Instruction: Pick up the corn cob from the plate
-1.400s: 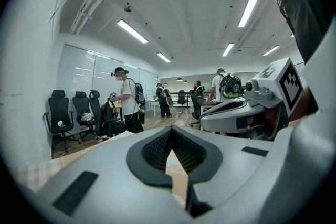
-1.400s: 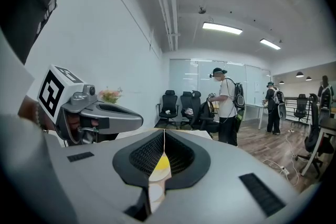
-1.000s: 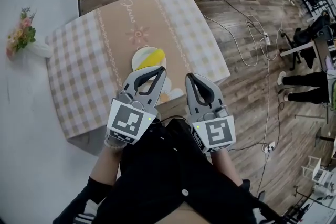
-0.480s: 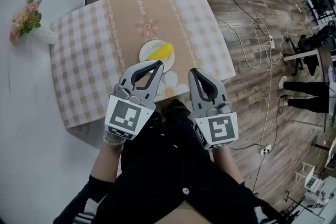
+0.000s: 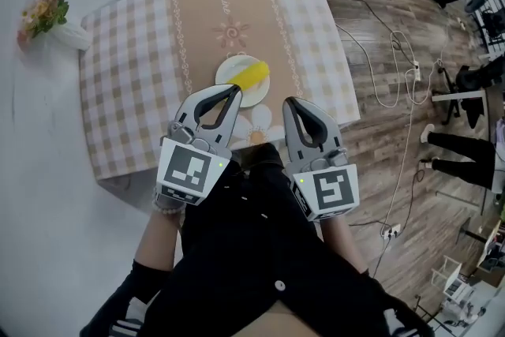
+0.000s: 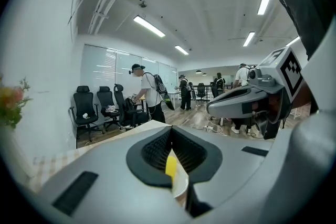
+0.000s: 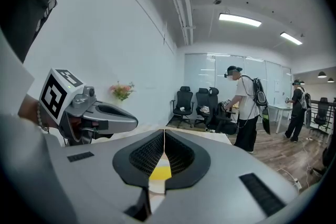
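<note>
A yellow corn cob (image 5: 255,76) lies on a small white plate (image 5: 233,75) on the checked tablecloth (image 5: 134,67). My left gripper (image 5: 234,93) is shut and empty, its tips at the plate's near rim. My right gripper (image 5: 289,102) is also shut and empty, just right of the plate over the table's near edge. In the left gripper view the corn cob (image 6: 171,166) and plate (image 6: 181,186) show through the slit below the closed left gripper (image 6: 171,128). The right gripper view shows the corn cob (image 7: 159,171) the same way below the closed right gripper (image 7: 164,131).
A vase of flowers (image 5: 47,12) stands by the table's far left corner against the white wall. Cables (image 5: 387,83) run over the wooden floor to the right. Office chairs (image 7: 194,105) and a standing person (image 7: 245,107) are beyond the table.
Both grippers have moved forward a little toward the plate, staying shut. The corn cob and plate have not moved on the cloth.
</note>
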Tool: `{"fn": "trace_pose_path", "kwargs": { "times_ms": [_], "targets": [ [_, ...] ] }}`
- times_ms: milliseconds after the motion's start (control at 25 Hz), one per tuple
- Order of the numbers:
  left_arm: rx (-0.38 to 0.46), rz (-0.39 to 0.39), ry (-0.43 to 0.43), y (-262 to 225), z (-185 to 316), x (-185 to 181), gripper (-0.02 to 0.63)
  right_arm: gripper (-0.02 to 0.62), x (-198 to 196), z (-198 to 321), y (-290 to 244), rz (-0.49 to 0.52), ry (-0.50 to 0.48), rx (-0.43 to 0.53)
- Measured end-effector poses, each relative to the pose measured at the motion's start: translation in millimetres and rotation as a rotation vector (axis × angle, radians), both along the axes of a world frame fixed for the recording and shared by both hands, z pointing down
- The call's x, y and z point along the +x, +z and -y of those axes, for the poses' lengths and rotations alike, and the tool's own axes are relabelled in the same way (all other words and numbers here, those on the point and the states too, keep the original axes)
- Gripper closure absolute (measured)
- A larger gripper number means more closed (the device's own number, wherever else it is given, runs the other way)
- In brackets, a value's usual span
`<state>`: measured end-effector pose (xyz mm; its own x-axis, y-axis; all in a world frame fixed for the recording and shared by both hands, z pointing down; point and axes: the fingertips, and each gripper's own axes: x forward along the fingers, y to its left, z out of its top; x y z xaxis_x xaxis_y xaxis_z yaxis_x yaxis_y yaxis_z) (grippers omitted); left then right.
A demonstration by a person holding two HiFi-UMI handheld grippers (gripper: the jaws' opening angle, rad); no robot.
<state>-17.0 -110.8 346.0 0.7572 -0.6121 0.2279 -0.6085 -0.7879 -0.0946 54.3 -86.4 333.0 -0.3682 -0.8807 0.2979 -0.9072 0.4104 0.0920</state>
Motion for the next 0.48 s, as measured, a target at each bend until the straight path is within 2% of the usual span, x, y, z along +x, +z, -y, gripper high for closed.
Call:
{"fn": "trace_pose_path", "kwargs": {
  "times_ms": [160, 480],
  "targets": [
    [-0.019, 0.006, -0.042, 6, 9, 0, 0.592, 0.553, 9, 7, 4, 0.005, -0.017, -0.017],
    [-0.006, 0.042, -0.081, 12, 22, 12, 0.592, 0.554, 18, 25, 15, 0.007, -0.091, -0.068]
  ]
}}
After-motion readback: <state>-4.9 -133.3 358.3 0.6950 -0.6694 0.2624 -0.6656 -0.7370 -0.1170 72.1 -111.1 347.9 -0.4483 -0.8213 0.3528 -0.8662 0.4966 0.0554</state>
